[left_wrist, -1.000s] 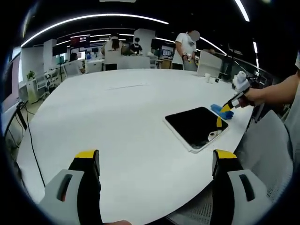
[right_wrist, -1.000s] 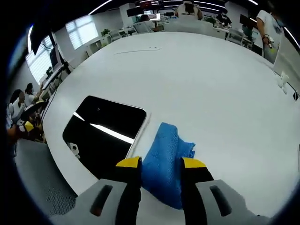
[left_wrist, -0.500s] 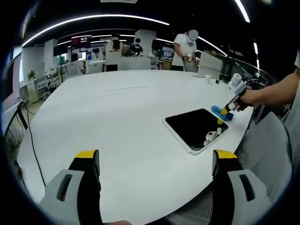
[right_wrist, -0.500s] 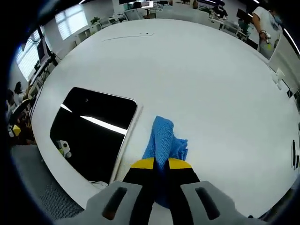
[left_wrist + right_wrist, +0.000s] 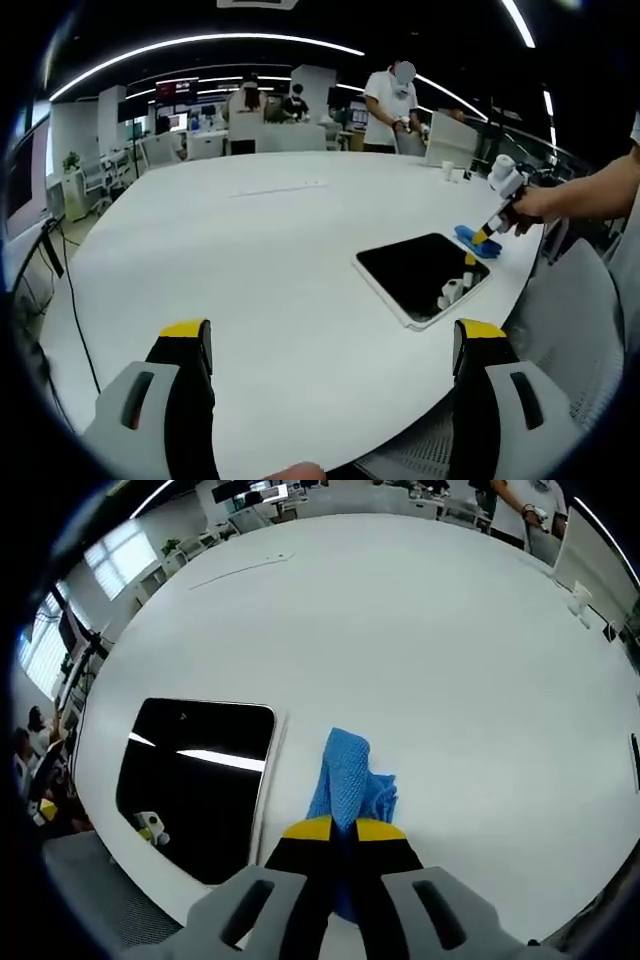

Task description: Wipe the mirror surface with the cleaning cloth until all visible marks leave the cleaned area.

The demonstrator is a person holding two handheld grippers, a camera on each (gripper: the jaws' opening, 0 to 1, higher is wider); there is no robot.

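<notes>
The mirror [image 5: 197, 780] is a flat, dark rectangle with rounded corners and a pale edge. It lies flat on the white table, near the table's rim. It reflects a bright strip of light. The cleaning cloth [image 5: 352, 788] is blue and crumpled. It sits just beside the mirror's long edge.

Right gripper view: near end of the blue cloth [image 5: 350, 785] is hidden between the jaws of the right gripper [image 5: 338, 830]. Any marks on the mirror [image 5: 195, 785] are too small to make out. Left gripper view: cloth [image 5: 477, 241] too small for detail.
</notes>
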